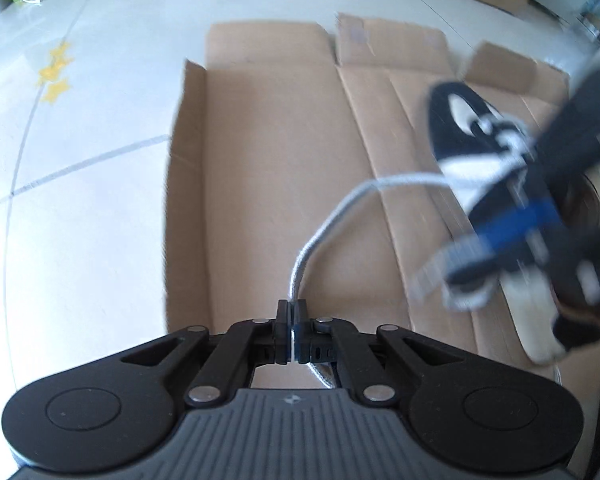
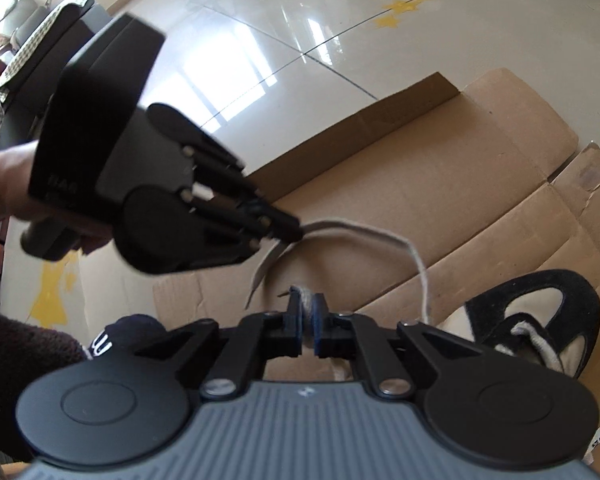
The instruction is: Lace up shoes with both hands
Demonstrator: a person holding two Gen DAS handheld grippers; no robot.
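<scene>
A black-and-cream shoe [image 2: 540, 320] lies on flattened cardboard [image 2: 440, 184] — its pale woven lace [image 1: 340, 216] arcs slack above the board, one strand reaching from the eyelets — blurred in the left view.

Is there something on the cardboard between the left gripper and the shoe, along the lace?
Nothing visible. The left gripper is shut on the lace, which runs free over bare cardboard to the shoe. Only the right gripper, shut on another stretch of lace, is near the shoe.
</scene>
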